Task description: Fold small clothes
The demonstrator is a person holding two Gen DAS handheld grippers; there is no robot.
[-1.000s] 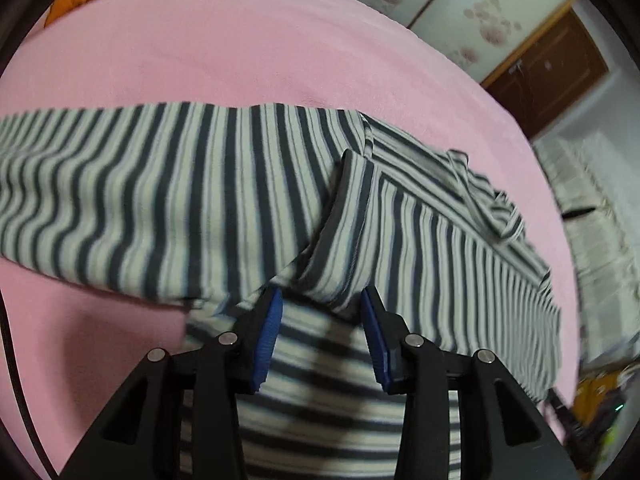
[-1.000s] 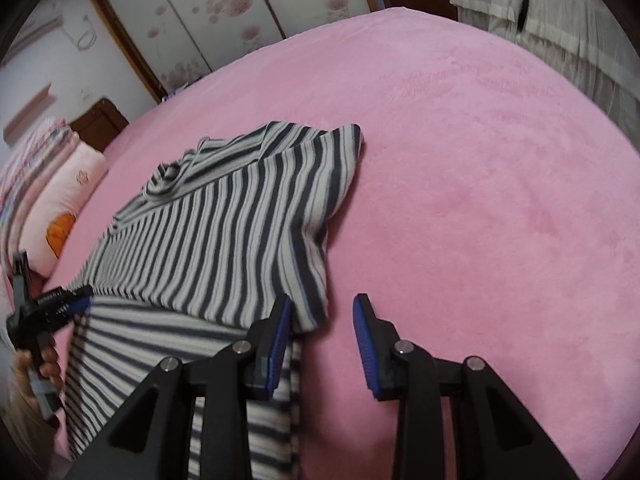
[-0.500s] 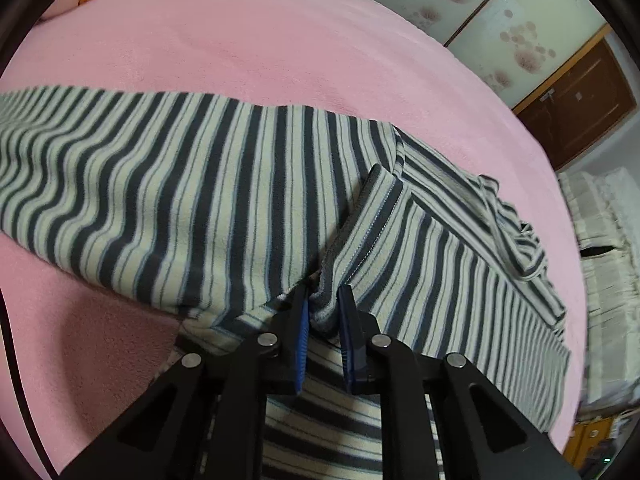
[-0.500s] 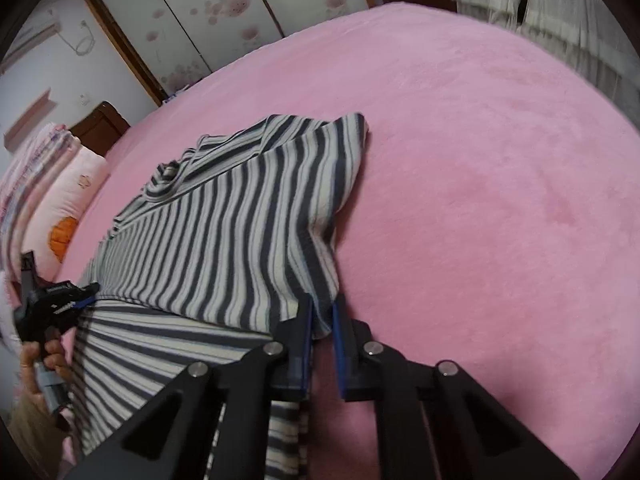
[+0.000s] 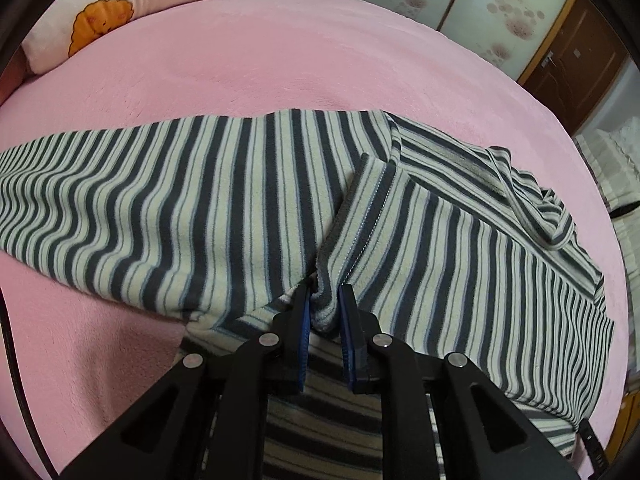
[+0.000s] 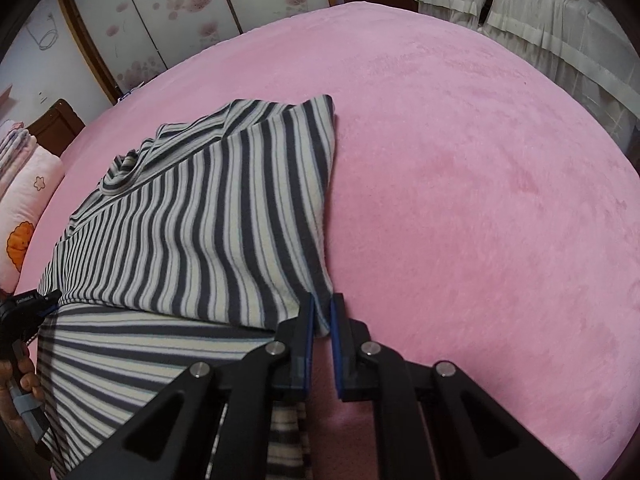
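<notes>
- The striped shirt (image 5: 460, 240) lies spread on the pink bed (image 5: 280, 60), ahead of both tools.
- The left hand-held gripper (image 5: 325, 316) is clamped on a bunched fold.
- The right hand-held gripper (image 6: 322, 316) pinches the shirt's corner.
- A pillow (image 5: 120, 4) sits far ahead-left of the left one.

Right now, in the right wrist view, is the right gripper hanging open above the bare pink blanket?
No: the right gripper is shut on a corner of the striped shirt, which lies on the pink blanket.
</notes>
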